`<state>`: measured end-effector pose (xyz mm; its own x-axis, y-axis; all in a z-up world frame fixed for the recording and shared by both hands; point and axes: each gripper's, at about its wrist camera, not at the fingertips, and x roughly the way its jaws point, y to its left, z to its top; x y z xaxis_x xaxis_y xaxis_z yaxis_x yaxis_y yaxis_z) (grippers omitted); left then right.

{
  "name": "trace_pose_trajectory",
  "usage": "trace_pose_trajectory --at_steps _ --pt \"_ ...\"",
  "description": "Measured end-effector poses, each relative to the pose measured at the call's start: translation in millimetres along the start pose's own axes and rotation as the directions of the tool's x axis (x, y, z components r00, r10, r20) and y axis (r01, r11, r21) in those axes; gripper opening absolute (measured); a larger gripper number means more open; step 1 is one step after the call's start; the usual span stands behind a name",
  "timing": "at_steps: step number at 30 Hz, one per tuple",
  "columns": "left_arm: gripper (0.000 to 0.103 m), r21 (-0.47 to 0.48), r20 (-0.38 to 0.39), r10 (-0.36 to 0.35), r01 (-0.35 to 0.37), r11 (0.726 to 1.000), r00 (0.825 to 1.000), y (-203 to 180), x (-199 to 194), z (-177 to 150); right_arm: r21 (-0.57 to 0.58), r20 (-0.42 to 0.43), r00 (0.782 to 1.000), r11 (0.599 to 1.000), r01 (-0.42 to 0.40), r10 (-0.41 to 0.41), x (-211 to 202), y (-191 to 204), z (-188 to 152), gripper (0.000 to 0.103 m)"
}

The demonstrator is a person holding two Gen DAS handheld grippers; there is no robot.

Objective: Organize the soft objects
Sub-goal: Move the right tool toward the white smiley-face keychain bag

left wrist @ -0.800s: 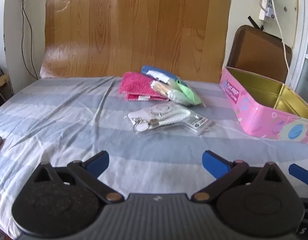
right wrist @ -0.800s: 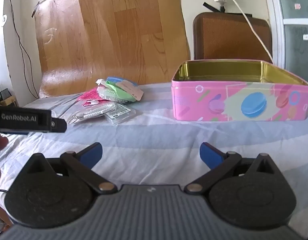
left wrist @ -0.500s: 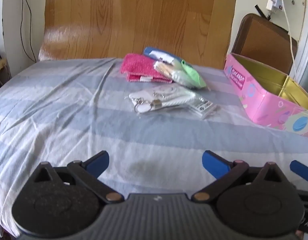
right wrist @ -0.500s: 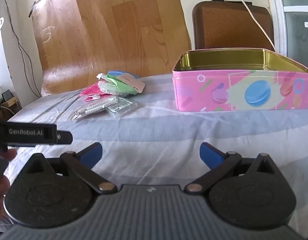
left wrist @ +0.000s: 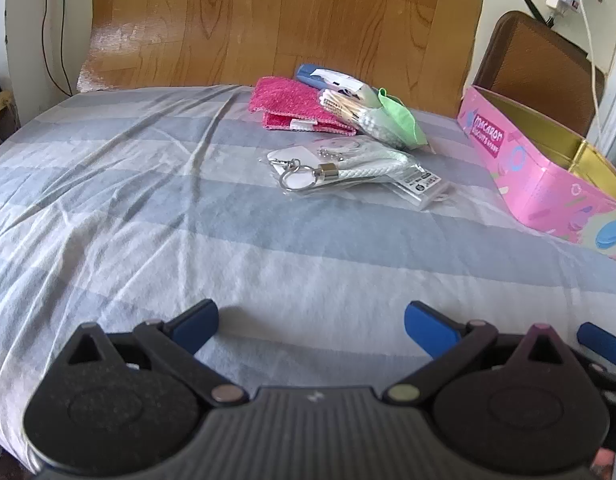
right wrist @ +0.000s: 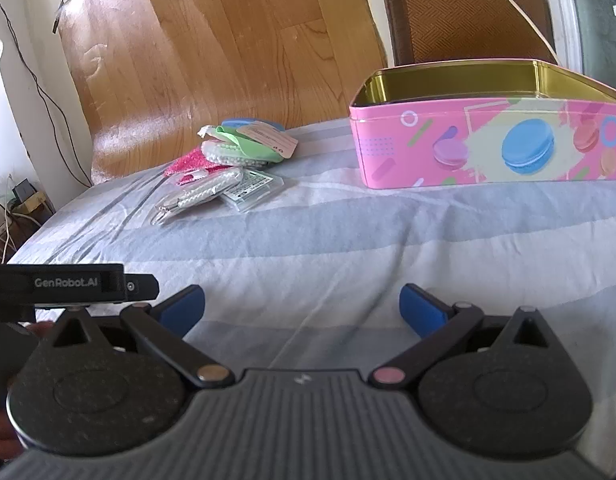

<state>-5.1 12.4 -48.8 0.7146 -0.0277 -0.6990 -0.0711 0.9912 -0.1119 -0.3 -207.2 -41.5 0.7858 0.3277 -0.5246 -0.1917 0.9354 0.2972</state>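
You are holding both grippers tilted downward over the striped bedsheet (left wrist: 156, 216); the left gripper (left wrist: 311, 322) is hanging with its jaws released and nothing between them, and the right gripper (right wrist: 302, 305) is doing the same, just beside the left one; bare sheet is lying ahead of both. The soft objects are sitting heaped near the far edge by the wood-grain board (left wrist: 292, 16): a pink cloth (left wrist: 286, 106), a cotton-swab bag (left wrist: 353, 114) and a green piece (left wrist: 401, 118), with a bagged white braided keychain (left wrist: 347, 170) lying in front, its long axis running left-right, metal ring leftward. The open pink tin (right wrist: 487, 148) is standing well apart to the right.
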Motion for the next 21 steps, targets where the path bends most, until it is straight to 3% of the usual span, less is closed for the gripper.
trace_pose_trajectory --at_steps 6,10,13,15,19,21 --pt "0.103 0.016 0.026 -0.049 0.048 0.999 0.998 8 -6 2 0.032 0.037 0.999 0.999 -0.012 0.011 -4 -3 -4 0.103" --pt "0.103 0.105 0.032 -0.033 0.029 0.994 0.999 0 -9 -4 0.063 0.067 0.997 0.997 -0.034 0.03 -6 -8 -6 0.103" --pt "0.103 0.062 0.027 -0.063 0.061 0.996 0.998 5 -11 3 0.052 0.065 0.998 0.998 -0.028 0.025 -4 -6 -5 0.103" --pt "0.103 0.041 0.066 -0.084 0.082 0.996 0.994 11 -15 13 0.052 0.069 0.997 0.998 -0.029 0.026 -4 -5 -5 0.103" --pt "0.103 0.041 0.228 -0.04 0.032 0.999 0.973 19 -20 31 0.059 0.082 0.997 0.998 -0.02 0.015 0 -8 0 0.103" --pt "0.103 0.053 0.255 -0.007 -0.007 0.999 0.967 22 -12 43 0.045 0.091 0.996 0.999 -0.004 0.0 4 -8 5 0.103"
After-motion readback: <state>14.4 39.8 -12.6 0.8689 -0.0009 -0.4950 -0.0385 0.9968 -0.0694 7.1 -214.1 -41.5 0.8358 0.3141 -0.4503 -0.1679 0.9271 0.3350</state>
